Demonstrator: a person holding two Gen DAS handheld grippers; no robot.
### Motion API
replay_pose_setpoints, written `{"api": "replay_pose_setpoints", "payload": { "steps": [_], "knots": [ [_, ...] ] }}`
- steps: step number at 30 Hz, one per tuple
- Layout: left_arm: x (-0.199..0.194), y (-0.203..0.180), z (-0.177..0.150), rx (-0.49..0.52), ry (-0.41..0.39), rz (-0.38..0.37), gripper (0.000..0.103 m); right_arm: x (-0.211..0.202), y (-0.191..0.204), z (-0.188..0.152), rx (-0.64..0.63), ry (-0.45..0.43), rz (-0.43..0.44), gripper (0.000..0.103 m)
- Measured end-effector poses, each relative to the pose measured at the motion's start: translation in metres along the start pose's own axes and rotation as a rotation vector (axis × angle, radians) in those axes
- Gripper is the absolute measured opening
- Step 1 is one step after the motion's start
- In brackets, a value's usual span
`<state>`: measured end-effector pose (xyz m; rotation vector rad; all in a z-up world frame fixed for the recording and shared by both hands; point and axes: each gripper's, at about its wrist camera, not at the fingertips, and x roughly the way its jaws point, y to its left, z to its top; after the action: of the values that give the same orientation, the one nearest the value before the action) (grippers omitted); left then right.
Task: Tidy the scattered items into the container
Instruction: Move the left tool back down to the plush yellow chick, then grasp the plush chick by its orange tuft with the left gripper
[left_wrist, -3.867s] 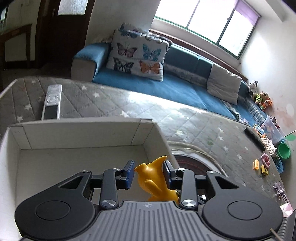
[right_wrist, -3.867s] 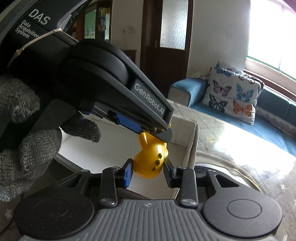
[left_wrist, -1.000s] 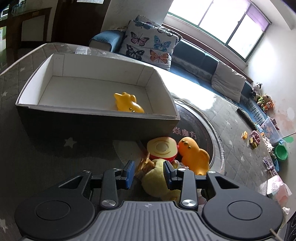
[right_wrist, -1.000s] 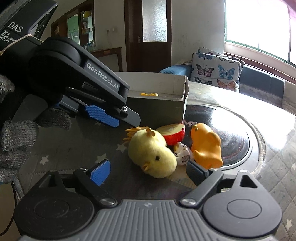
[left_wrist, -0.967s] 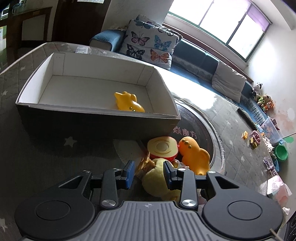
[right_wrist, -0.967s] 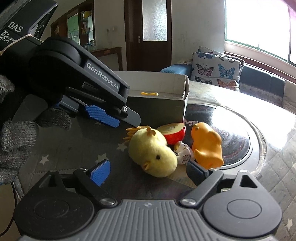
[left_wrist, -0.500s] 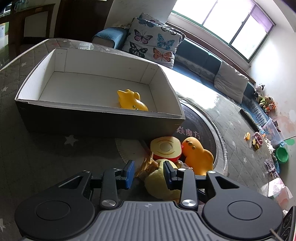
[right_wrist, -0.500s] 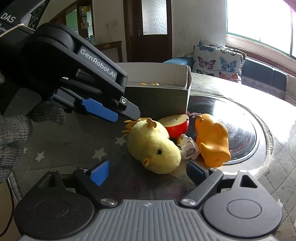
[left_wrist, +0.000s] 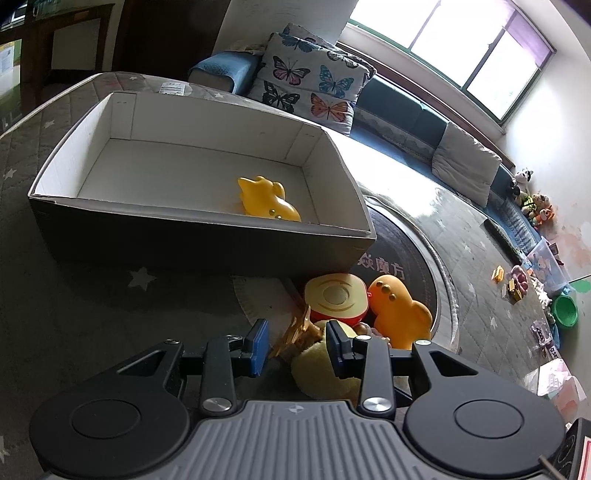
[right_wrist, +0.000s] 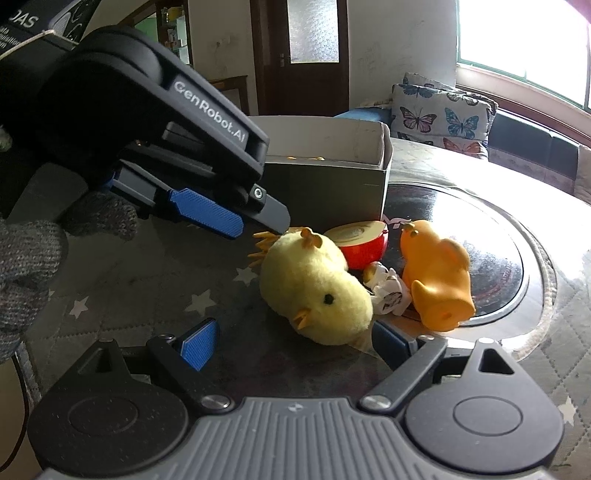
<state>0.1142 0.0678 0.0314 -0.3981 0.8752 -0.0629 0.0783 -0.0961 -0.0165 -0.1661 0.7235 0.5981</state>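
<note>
both tools gape, right tool (right_wrist: 291, 341) wide, left tool (left_wrist: 297, 343) narrower, over plush chick (right_wrist: 314, 284).

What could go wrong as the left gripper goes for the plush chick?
The left gripper sits over the plush chick's orange feet, so it may pinch only those and drop it. The small white toy, halved apple and orange rubber duck crowd the chick and could get dragged. The open right gripper is close; they might collide.

The left gripper (left_wrist: 295, 346) hides most of the plush chick (left_wrist: 321, 373); floor clutter (left_wrist: 517, 284) indistinct.
</note>
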Motion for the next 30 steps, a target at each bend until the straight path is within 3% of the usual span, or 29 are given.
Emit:
{"api": "replay_pose_setpoints", "payload": {
  "steps": [21,30],
  "knots": [
    [0.014,0.003,0.016,-0.044,0.002,-0.021,0.037,-0.003,0.008,0.002,-0.016,0.003,0.019,0.091],
    [0.029,0.005,0.018,-0.041,0.032,-0.040,0.037,0.005,0.000,0.010,0.005,0.005,-0.007,0.081]
  ]
}}
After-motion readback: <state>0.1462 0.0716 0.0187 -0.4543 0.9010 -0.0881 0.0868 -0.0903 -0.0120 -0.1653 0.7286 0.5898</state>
